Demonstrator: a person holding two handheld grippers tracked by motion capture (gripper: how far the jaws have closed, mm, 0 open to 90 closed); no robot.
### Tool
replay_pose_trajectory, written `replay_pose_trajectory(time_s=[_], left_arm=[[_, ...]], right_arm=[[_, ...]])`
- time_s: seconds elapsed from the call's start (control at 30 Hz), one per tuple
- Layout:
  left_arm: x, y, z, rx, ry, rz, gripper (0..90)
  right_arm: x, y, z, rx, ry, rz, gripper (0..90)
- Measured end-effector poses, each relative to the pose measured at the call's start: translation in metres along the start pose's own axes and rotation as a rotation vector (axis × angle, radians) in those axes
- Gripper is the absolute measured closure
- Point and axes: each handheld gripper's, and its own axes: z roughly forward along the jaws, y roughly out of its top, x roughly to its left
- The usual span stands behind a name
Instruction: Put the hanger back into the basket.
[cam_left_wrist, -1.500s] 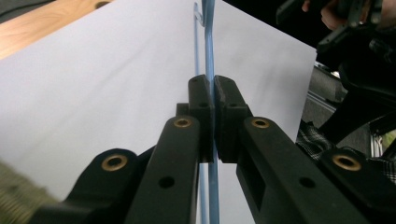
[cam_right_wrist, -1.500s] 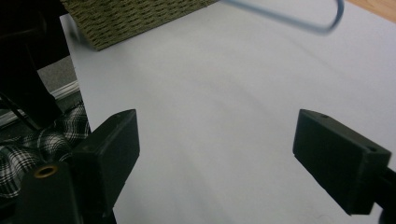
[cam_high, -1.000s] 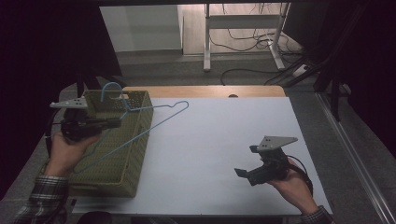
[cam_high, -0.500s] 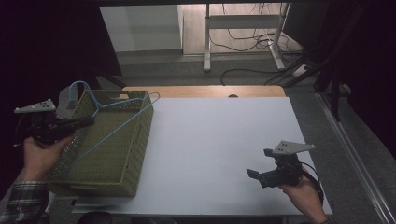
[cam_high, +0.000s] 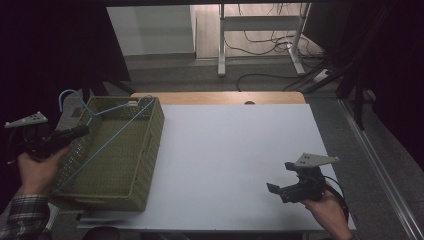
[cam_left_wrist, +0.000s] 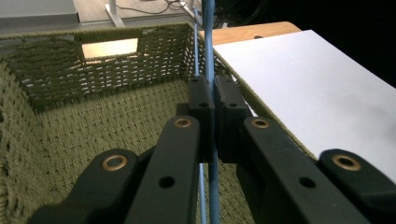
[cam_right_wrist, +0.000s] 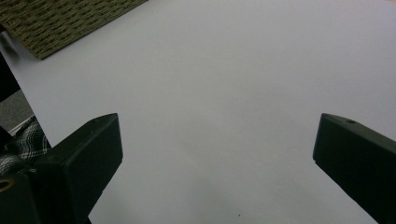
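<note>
**Hanger going into basket, L side**

White table (cam_high: 235, 155) w/ wooden strip along far edge. Green woven basket (cam_high: 145, 165) at L end, overhanging table's L edge; handle slot in far wall. Blue wire hanger (cam_high: 107, 142) slanted across basket: long bar from far R corner down to near L, hook poking up past far L rim. Left gripper (cam_left_wrist: 212, 114) at basket's L rim, jaws shut tight on hanger wire, pointing inward over woven floor. Right gripper (cam_high: 292, 189) low over bare table near R front corner, well apart from basket; jaws spread wide, nothing held.

Prob. step: lay hanger down inside. To do well: lower L hand, tilt so hook clears far rim, keep wire off weave so no snag, release only once bar rests on floor. R could steady basket if it shifts.

No brands, labels or legible writing anywhere.
</note>
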Motion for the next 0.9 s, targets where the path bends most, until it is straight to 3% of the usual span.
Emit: replay_pose_trajectory(time_s=[0.37,0.63,0.83,0.9], left_arm=[[0.014,-0.017,0.029,0.038,0.006,-0.032,87.2],[0.017,-0.027,0.049,0.1,0.031,-0.036,87.1],[0.01,-0.03,0.057,0.185,0.133,0.027,85.5],[0.008,-0.029,0.056,0.168,0.153,0.023,72.4]], right_arm=[[-0.001,-0.003,0.001,0.013,0.003,-0.004,1.2],[-0.001,-0.004,0.003,0.019,0.006,-0.005,1.2],[-0.002,-0.005,0.002,0.015,0.003,0.001,1.2],[-0.002,-0.006,0.002,0.012,0.001,0.002,1.2]])
